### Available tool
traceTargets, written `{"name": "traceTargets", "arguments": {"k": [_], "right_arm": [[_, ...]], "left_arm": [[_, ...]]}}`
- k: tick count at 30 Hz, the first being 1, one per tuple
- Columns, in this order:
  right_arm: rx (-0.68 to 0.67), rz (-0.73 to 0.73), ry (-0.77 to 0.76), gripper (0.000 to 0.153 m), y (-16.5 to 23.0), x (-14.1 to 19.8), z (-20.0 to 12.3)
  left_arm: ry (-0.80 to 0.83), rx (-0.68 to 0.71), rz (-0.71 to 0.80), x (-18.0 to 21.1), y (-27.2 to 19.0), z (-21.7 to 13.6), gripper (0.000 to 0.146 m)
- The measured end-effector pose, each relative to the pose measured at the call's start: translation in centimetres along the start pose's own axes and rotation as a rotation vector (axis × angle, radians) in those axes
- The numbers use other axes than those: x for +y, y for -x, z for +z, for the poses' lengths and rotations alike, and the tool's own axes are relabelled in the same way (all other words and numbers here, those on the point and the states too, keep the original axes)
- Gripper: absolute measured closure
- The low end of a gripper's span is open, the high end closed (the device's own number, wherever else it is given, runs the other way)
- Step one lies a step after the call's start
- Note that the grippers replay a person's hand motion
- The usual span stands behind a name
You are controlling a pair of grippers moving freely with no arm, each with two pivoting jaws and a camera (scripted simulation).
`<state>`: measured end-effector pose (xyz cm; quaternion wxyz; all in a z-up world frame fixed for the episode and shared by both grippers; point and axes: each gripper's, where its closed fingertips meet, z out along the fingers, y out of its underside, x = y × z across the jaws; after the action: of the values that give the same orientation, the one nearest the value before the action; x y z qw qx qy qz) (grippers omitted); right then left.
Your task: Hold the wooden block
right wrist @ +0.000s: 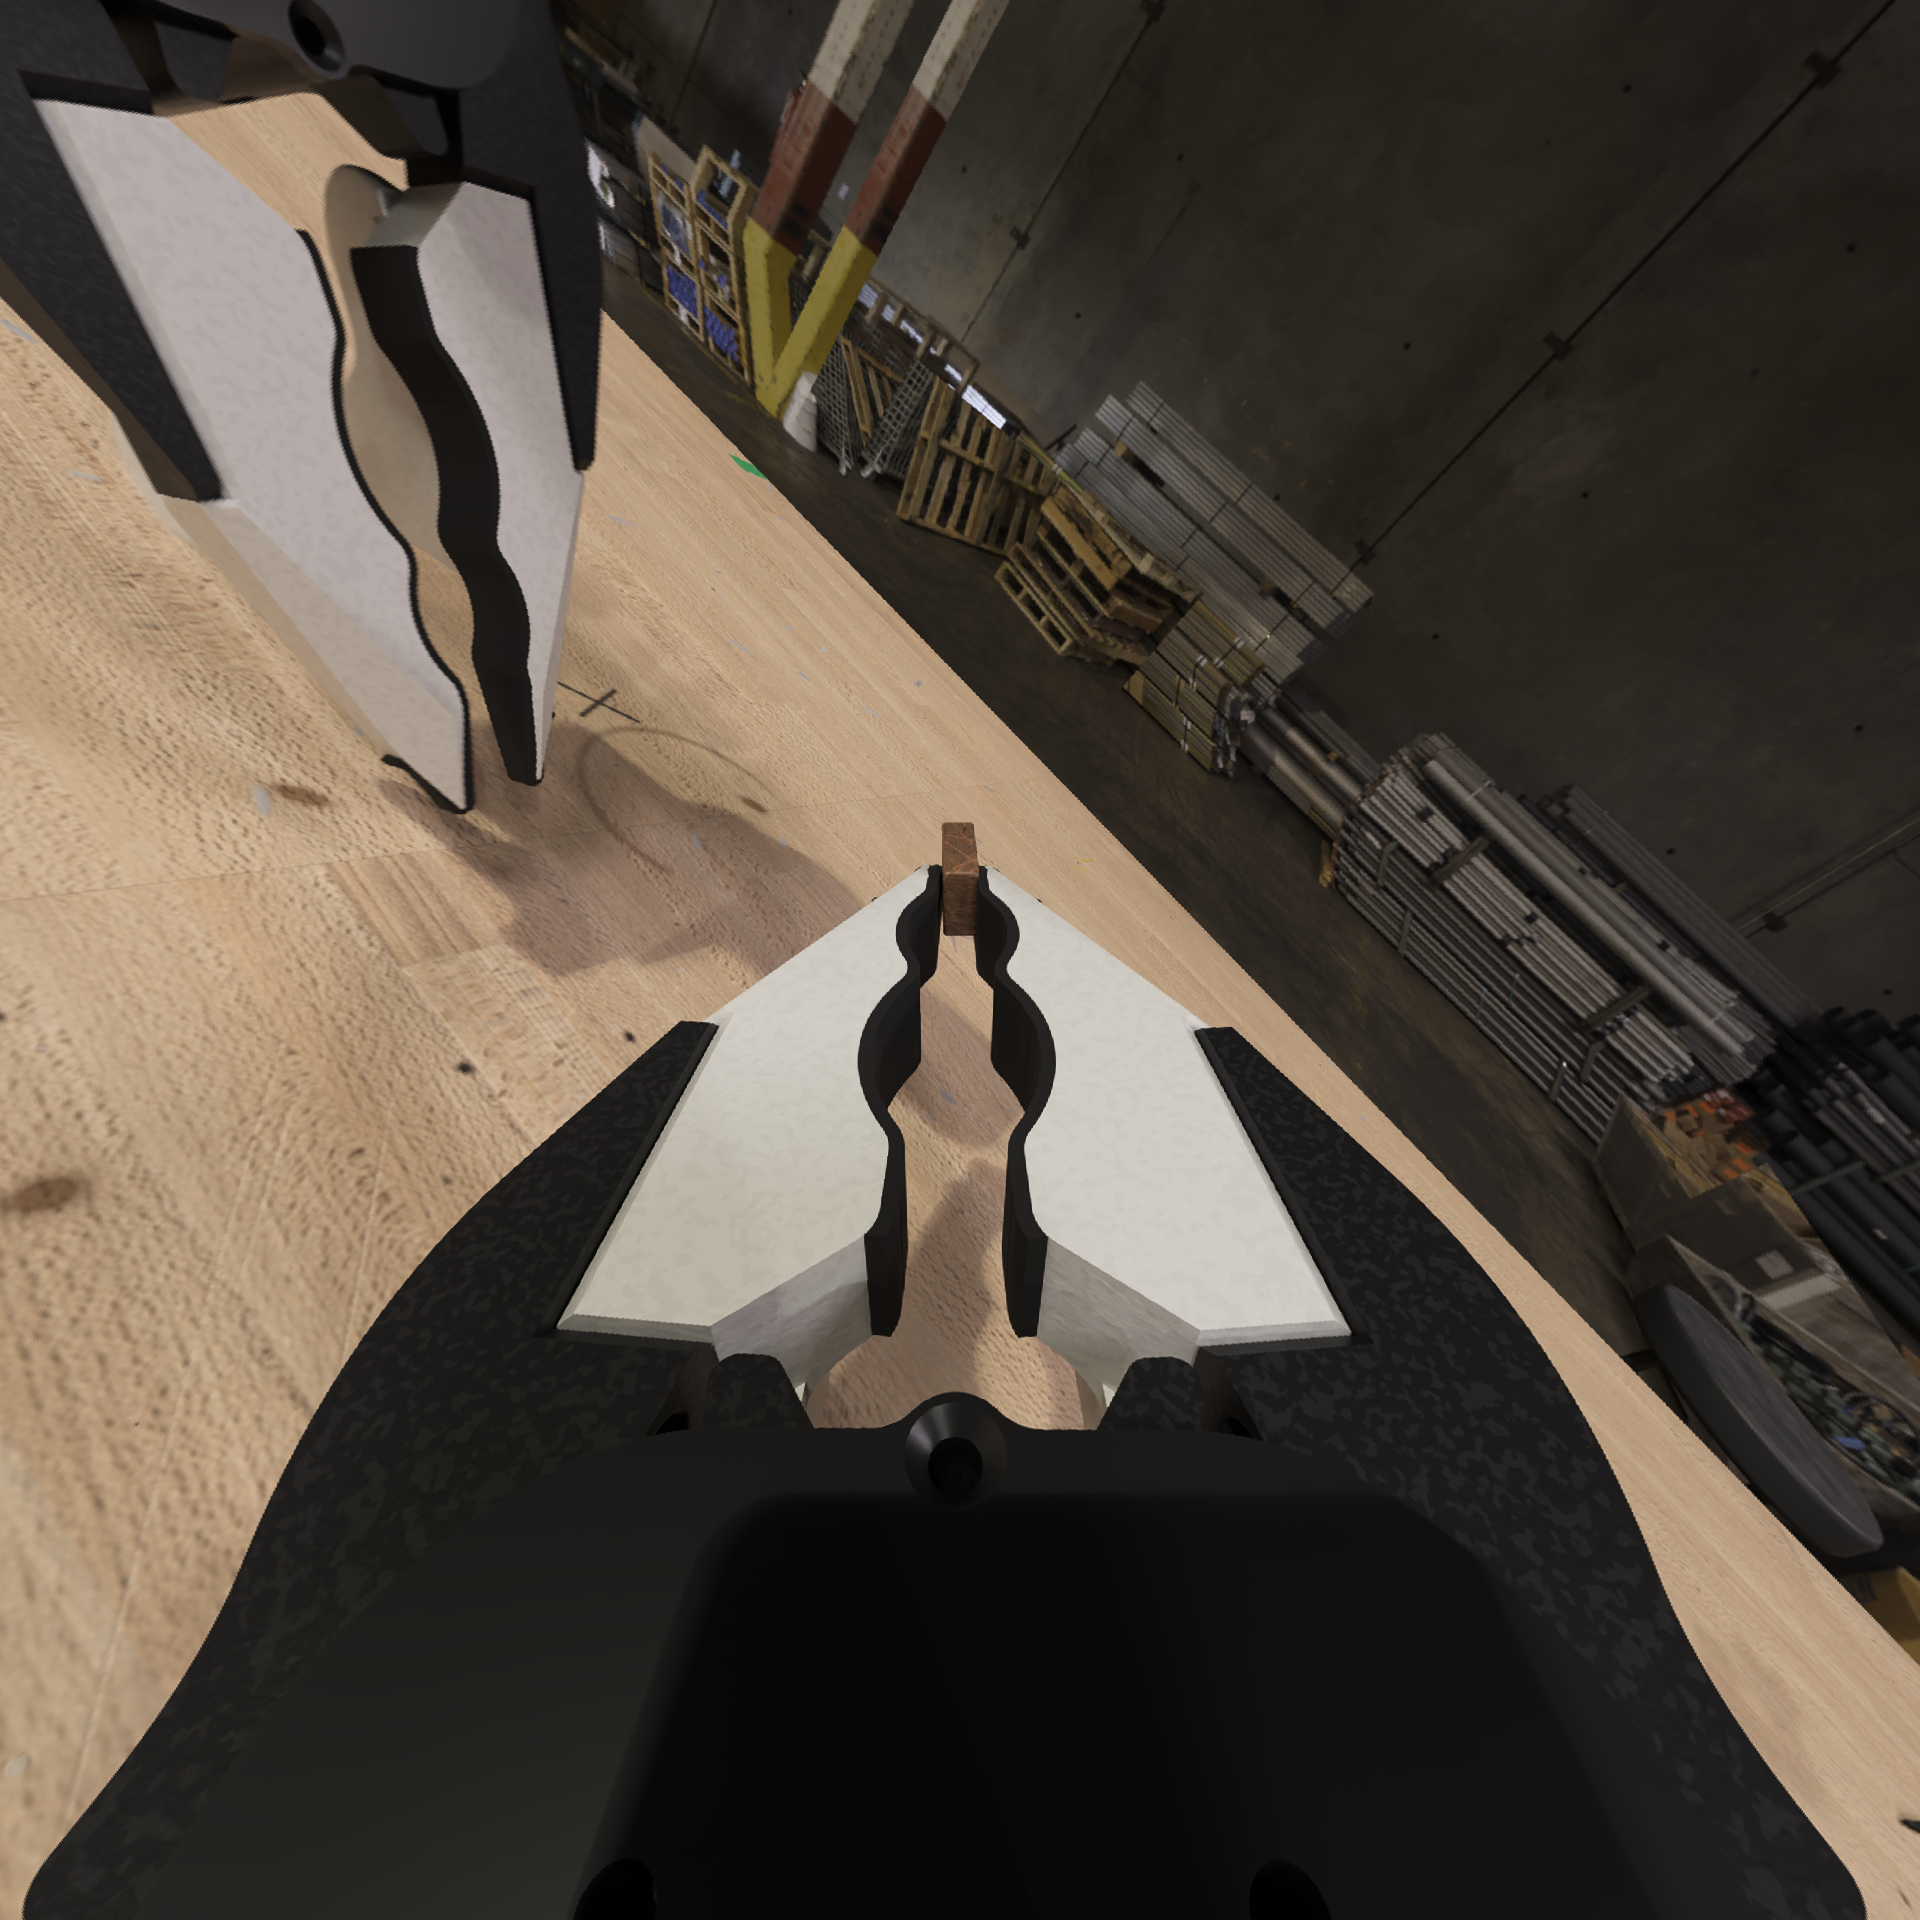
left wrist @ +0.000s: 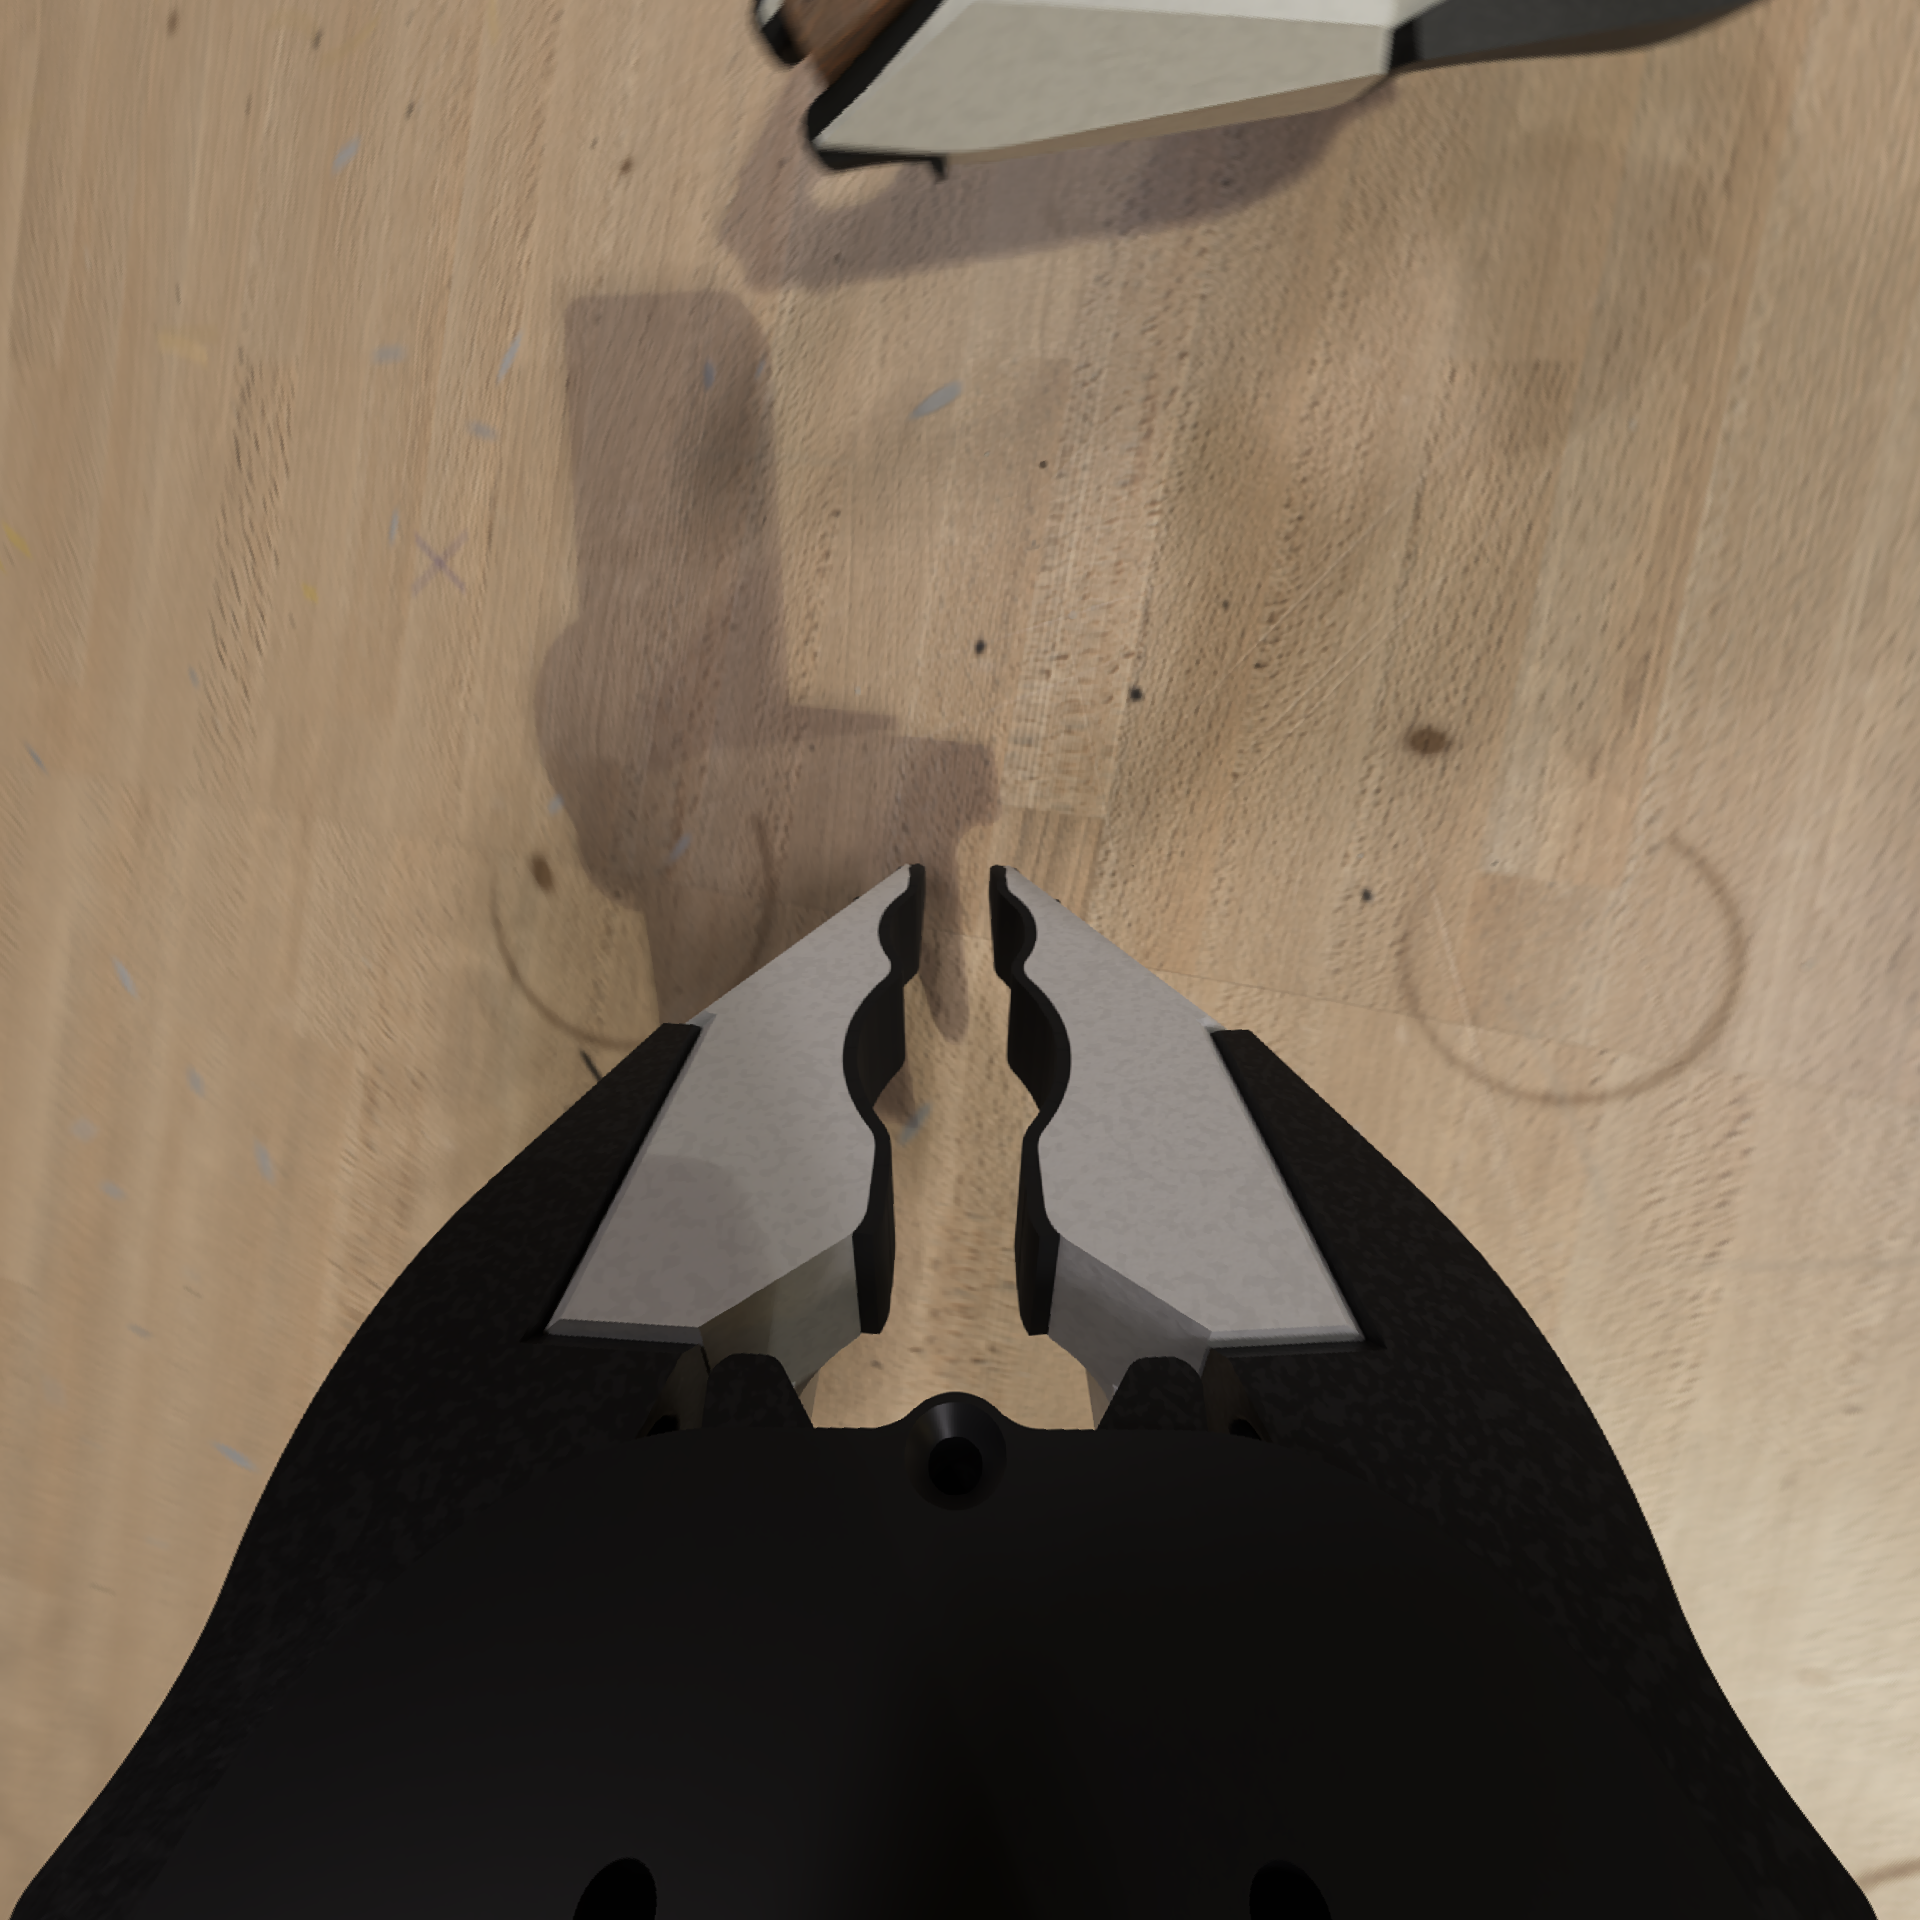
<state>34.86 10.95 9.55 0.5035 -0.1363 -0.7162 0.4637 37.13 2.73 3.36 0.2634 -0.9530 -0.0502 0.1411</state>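
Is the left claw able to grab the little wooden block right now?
Probably not as things stand. The wooden block is already pinched at the tips of the right claw, whose fingers cover its sides. The left claw is nearly closed, holding nothing above the bare wooden table.

- Light wood tabletop (right wrist: 260,987), visible grain, dark knots, faint ring stains, small pencil cross mark (right wrist: 597,703).
- Table edge runs diagonally in the right wrist view; dark floor (right wrist: 1039,665) beyond it.
- Dark grey panelled wall (right wrist: 1455,260) behind.
- Along the wall: stacked wooden pallets (right wrist: 1049,530), bundles of metal pipes (right wrist: 1558,935), red-white-yellow columns (right wrist: 831,208).
- Soft shadows on the tabletop.
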Motion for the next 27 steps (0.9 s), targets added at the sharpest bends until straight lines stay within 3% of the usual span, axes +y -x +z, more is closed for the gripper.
{"name": "traceTargets", "arguments": {"k": [5, 8, 13, 19, 27], "right_arm": [[-0.032, 0.005, -0.013, 0.148, 0.3, -0.2, -0.1], [-0.069, -0.013, -0.018, 0.148, 0.9, -0.5, -0.1], [-0.086, -0.035, -0.026, 0.148, 1.2, -0.9, 0.0], [-0.111, -0.039, -0.041, 0.148, 1.6, -1.3, -0.1], [-0.127, -0.029, -0.057, 0.148, 1.7, -1.5, -0.3]], "left_arm": [[0.008, 0.008, -0.208, 2.0, -1.0, -0.4, 0.116], [0.013, 0.004, -0.310, 2.9, -1.7, -1.3, 0.115], [-0.002, 0.055, -0.496, 3.8, -3.4, -2.8, 0.117], [-0.033, 0.239, -0.729, 3.8, -5.8, -2.1, 0.127], [-0.050, 0.254, -0.753, 3.4, -5.2, -1.4, 0.137]]}}
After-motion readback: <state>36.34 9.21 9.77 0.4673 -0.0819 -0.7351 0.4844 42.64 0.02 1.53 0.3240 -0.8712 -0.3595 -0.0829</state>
